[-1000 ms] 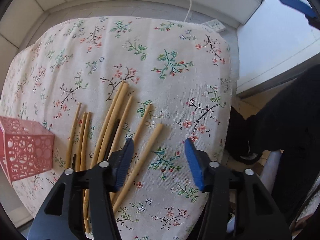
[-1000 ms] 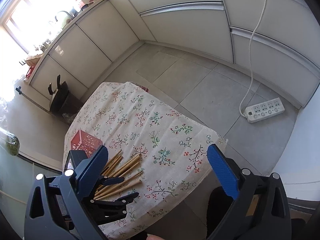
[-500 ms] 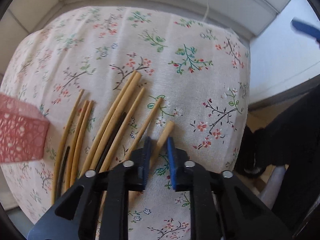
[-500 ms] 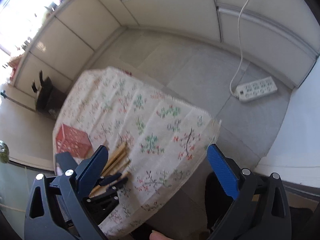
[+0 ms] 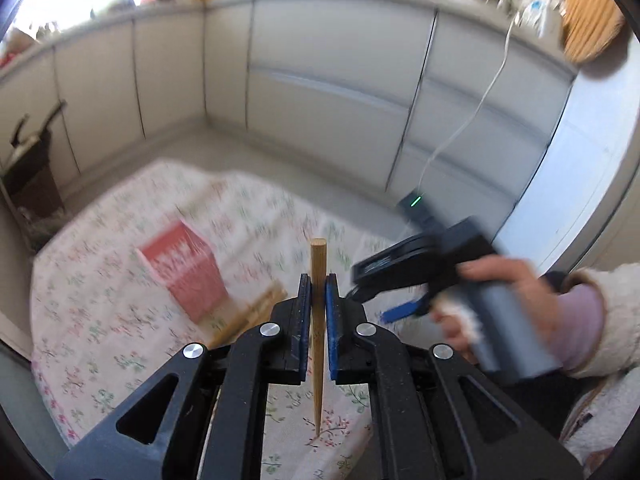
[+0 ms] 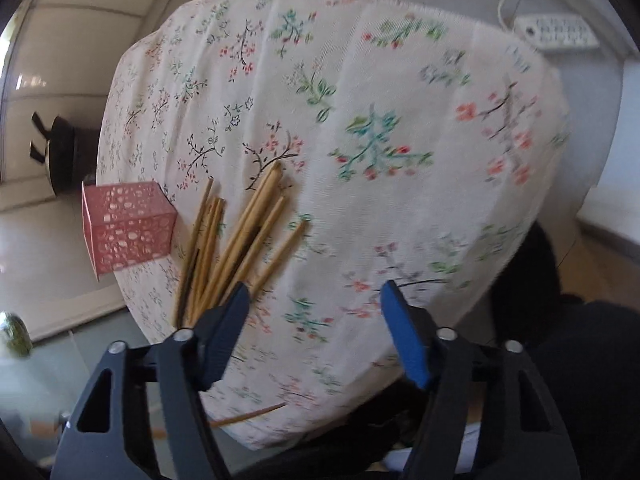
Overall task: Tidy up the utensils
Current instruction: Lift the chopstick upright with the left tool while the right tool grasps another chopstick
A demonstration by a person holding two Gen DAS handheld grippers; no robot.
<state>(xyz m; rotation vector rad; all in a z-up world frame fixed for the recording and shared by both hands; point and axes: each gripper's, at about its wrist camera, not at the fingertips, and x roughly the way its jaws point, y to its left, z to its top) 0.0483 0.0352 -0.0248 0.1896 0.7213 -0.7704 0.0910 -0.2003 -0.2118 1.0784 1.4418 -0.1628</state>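
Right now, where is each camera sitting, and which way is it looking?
Left wrist: sits on the left gripper, shut on one chopstick; looks across the flowery table to the cabinets; shows the person's other hand holding the right gripper.
Right wrist: sits on the right gripper, jaws apart and just closing on nothing; looks down at the loose chopsticks.
Both see the pink box, tablecloth and chopstick pile.

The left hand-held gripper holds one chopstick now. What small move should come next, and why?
Probably carry the chopstick to the pink holder: the left hand-held gripper is shut on it, lifted off the cloth, with the holder just to its left.
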